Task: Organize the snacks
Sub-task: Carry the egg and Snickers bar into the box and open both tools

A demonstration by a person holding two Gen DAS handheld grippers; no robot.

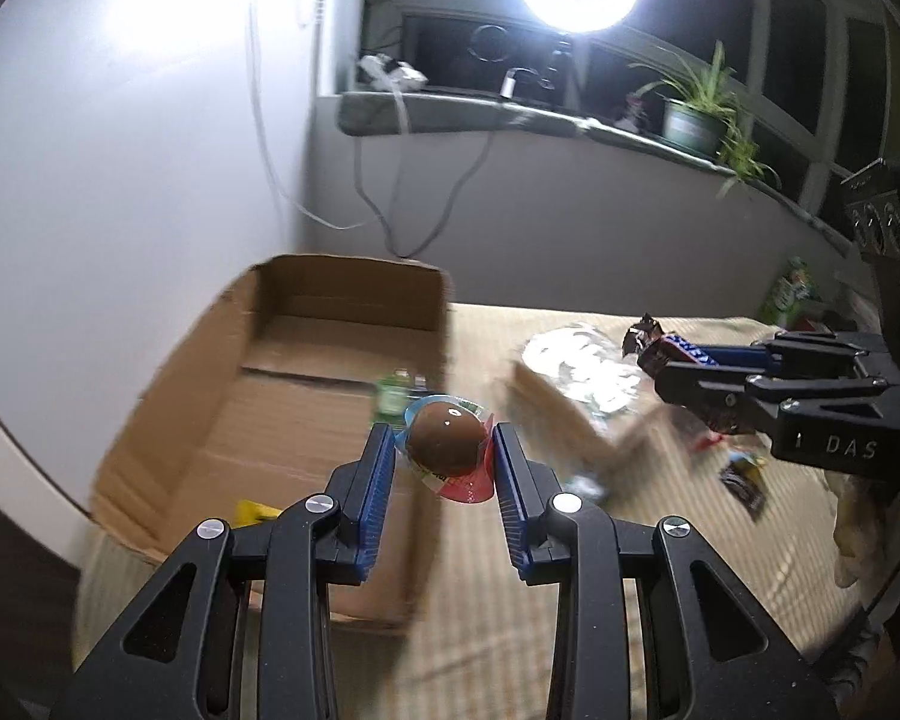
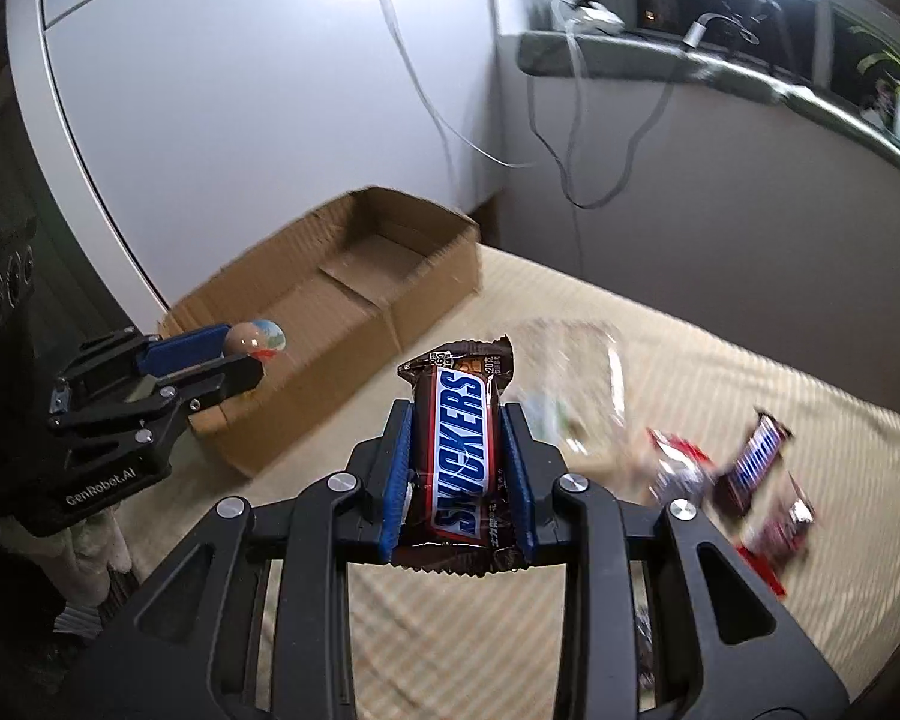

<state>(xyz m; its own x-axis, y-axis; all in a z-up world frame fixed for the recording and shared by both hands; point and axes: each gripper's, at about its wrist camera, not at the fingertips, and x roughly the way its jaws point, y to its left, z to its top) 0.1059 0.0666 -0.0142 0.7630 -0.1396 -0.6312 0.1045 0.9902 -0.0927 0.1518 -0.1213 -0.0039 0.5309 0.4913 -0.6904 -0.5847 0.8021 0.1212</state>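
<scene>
My left gripper (image 1: 444, 450) is shut on a brown egg-shaped chocolate snack (image 1: 447, 441) in a red and blue wrapper, held above the near right wall of an open cardboard box (image 1: 258, 420). My right gripper (image 2: 457, 420) is shut on a Snickers bar (image 2: 459, 450), held above the bed to the right of the box (image 2: 330, 324). Each gripper shows in the other view: the right one with the bar (image 1: 678, 360), the left one with the egg (image 2: 252, 342). A green packet (image 1: 393, 399) and a yellow item (image 1: 252, 510) lie inside the box.
Loose snacks lie on the striped cloth: a clear plastic pack (image 2: 576, 372), a red-wrapped one (image 2: 678, 462) and more dark bars (image 2: 756, 468). A white appliance (image 2: 240, 90) stands behind the box. Cables (image 1: 390, 192) hang from a windowsill with a plant (image 1: 696, 114) and a lamp.
</scene>
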